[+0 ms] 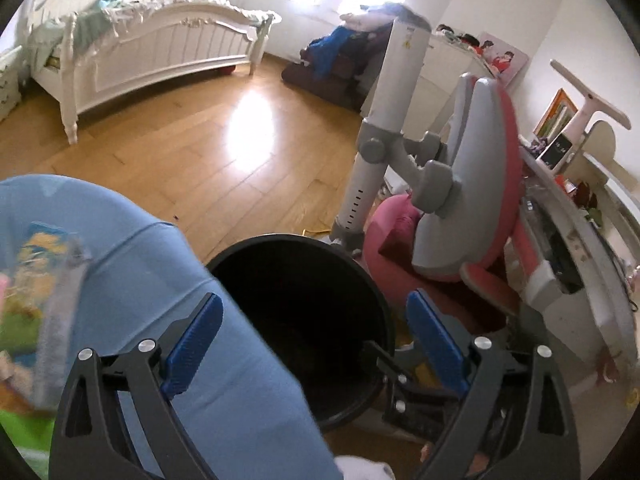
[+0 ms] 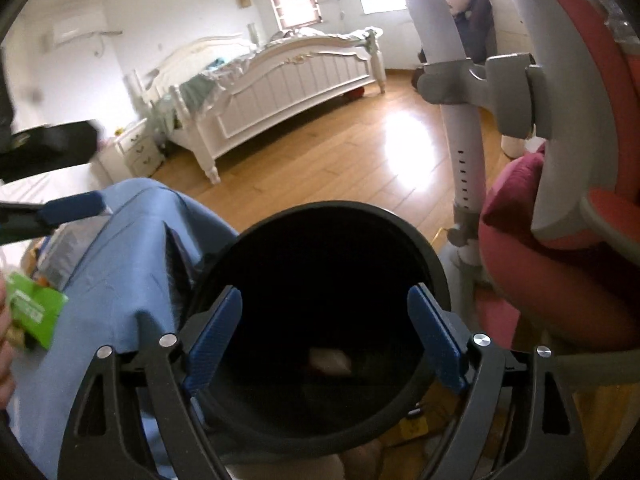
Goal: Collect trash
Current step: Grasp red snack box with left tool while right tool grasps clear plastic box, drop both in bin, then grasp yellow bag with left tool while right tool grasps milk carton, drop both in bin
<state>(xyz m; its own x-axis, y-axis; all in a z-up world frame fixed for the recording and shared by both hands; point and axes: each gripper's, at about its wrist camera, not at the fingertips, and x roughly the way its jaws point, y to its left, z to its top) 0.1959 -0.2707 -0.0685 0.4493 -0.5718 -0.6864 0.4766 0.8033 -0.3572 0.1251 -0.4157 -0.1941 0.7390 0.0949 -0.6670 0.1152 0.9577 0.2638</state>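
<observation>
A black round trash bin (image 2: pixel 416 248) stands on the wood floor beside a table with a blue cloth (image 2: pixel 132 264). My right gripper (image 2: pixel 324 336) is open and empty, right above the bin's mouth. A pale piece of trash (image 2: pixel 330 360) lies at the bin's bottom. My left gripper (image 1: pixel 316 340) is open and empty, over the blue cloth's edge (image 1: pixel 224 360) and the bin (image 1: pixel 304 292). A colourful wrapper (image 1: pixel 40 280) and a green packet (image 2: pixel 34 312) lie on the table at the left. One left finger (image 2: pixel 72 208) shows in the right wrist view.
A pink and grey chair (image 1: pixel 472 200) and a white desk leg (image 1: pixel 372 152) stand right of the bin. A cluttered desk (image 1: pixel 580 240) runs along the right. A white bed (image 1: pixel 160 52) stands across the wood floor (image 1: pixel 200 160).
</observation>
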